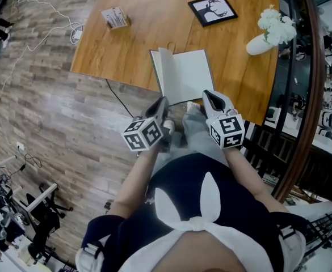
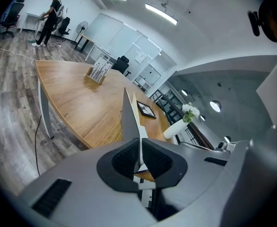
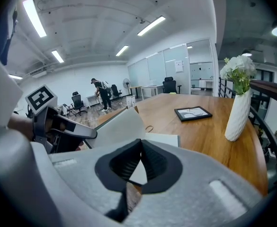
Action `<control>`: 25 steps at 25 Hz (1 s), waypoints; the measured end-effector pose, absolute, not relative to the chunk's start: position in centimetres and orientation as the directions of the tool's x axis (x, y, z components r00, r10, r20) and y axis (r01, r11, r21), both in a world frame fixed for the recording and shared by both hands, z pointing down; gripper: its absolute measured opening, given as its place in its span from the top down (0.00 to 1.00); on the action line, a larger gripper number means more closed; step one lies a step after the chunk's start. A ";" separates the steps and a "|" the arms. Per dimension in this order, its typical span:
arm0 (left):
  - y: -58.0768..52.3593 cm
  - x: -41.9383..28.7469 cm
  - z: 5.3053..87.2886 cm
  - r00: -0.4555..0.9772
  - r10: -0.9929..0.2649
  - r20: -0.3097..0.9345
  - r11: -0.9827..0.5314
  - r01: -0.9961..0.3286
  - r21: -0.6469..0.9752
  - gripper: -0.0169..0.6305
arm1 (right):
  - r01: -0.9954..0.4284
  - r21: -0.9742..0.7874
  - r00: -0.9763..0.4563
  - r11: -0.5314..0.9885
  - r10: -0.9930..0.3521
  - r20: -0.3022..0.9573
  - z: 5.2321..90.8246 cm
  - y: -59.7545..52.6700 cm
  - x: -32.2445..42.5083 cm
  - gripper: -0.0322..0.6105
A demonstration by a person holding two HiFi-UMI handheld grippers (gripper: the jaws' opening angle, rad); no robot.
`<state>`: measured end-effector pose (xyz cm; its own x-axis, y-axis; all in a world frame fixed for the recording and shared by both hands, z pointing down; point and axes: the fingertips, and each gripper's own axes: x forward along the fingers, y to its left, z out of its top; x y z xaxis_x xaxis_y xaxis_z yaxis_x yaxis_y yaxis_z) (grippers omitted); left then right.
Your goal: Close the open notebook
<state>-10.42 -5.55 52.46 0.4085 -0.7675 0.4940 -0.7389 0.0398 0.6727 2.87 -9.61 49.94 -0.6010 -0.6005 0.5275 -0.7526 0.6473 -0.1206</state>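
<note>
The notebook (image 1: 184, 72) lies open near the front edge of the wooden table (image 1: 137, 50), white pages up. Its left cover (image 1: 158, 72) is lifted and stands steeply. In the left gripper view that cover (image 2: 129, 117) rises edge-on out of my left gripper (image 2: 139, 148), which is shut on its near edge. In the head view the left gripper (image 1: 163, 100) is at the notebook's near left corner. My right gripper (image 1: 206, 94) is at the near right corner. Its jaws (image 3: 139, 145) are shut, tips together, with nothing between them. The raised cover (image 3: 117, 124) shows to their left.
A framed picture (image 1: 212, 9) lies at the back of the table. A white vase of flowers (image 1: 267, 37) stands at the right edge, near a railing. A small card box (image 1: 116, 17) sits at the back left. A cable (image 1: 69, 24) runs over the wooden floor. A person (image 2: 50, 15) stands far off.
</note>
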 end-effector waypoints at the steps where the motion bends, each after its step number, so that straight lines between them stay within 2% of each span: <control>1: -5.6 -10.2 52.4 0.410 -0.766 0.495 0.036 -0.741 0.670 0.91 | -0.754 -0.121 -0.600 0.646 -0.602 0.528 50.0 -9.6 3.0 0.95; 25: -7.0 -5.6 51.3 0.488 -0.723 0.489 -0.081 -0.763 0.641 0.91 | -0.781 -0.134 -0.579 0.610 -0.625 0.524 50.4 -9.8 5.1 0.95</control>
